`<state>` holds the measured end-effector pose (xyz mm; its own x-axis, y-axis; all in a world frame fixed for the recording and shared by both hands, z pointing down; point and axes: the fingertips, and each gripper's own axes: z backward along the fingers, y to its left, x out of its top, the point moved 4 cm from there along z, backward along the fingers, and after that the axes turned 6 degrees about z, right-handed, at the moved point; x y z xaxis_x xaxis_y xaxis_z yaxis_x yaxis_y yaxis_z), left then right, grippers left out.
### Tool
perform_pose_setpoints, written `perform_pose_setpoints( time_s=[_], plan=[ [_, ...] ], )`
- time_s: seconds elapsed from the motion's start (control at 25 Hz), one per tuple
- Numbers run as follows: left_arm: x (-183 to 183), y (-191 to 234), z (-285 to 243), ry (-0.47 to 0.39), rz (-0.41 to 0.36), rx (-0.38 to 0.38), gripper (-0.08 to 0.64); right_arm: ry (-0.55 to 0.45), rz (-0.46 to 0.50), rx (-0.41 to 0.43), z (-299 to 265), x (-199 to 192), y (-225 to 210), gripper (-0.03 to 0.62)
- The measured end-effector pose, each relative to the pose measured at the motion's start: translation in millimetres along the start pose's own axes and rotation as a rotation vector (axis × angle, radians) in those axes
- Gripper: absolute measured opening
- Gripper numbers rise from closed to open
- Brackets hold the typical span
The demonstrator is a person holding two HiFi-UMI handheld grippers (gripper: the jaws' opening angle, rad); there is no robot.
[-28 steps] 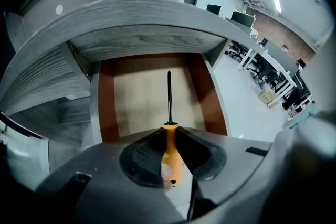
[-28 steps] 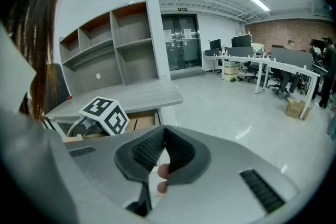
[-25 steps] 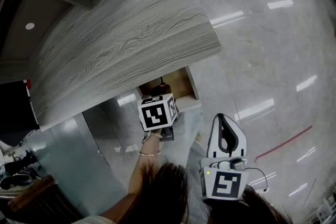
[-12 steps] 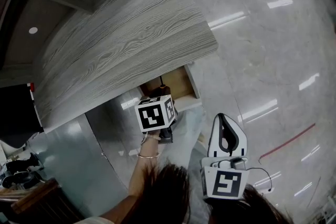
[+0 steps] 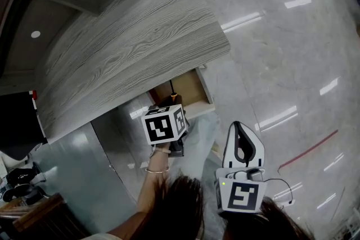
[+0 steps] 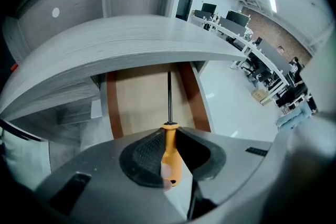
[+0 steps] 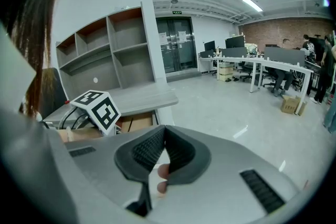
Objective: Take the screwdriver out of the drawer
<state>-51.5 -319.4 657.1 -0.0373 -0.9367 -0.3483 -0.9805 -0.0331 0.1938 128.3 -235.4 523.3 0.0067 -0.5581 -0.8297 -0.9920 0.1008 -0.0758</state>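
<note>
L gripper (image 6: 169, 131) was clamped on the screwdriver (image 6: 170, 157): both ribbed pads pressed the orange handle from either side, w/ the thin dark shaft sticking straight out past the jaw tips. The shaft ran over the light wood floor of the open drawer (image 6: 112, 113), its tip reaching toward the back under the desk top (image 6: 131, 39); couldn't tell if the tip touched the drawer floor. In head view L gripper (image 5: 170, 104) sat at the drawer's front edge, angled steeply down, its marker cube (image 5: 164, 125) covering most of it; a bit of the orange screwdriver (image 5: 173, 97) handle showed just above the cube, over the drawer (image 5: 207, 87), which was pulled out from under the grey wood-grain desk top (image 5: 129, 48). Wrist w/ a thin bracelet (image 5: 159, 167) below the cube. R gripper (image 7: 164, 132) had its pads pressed together at the tips, nothing btw them; it pointed toward the desk, w/ the marker cube (image 7: 98, 107) at left in its view. In head view R gripper (image 5: 241, 127) was lower right, well apart from the drawer, over the glossy floor (image 5: 281, 53). Open shelving unit (image 7: 105, 50) stood behind the desk.
</note>
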Motion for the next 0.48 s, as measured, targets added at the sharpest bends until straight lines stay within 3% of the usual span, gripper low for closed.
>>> perform_pose_setpoints(
  time_s=[0.48],
  plan=[
    [-6,-3,18,-0.032,-0.003,-0.031,0.078,-0.014,0.025,0.001,14,-1,11,0.026]
  ],
)
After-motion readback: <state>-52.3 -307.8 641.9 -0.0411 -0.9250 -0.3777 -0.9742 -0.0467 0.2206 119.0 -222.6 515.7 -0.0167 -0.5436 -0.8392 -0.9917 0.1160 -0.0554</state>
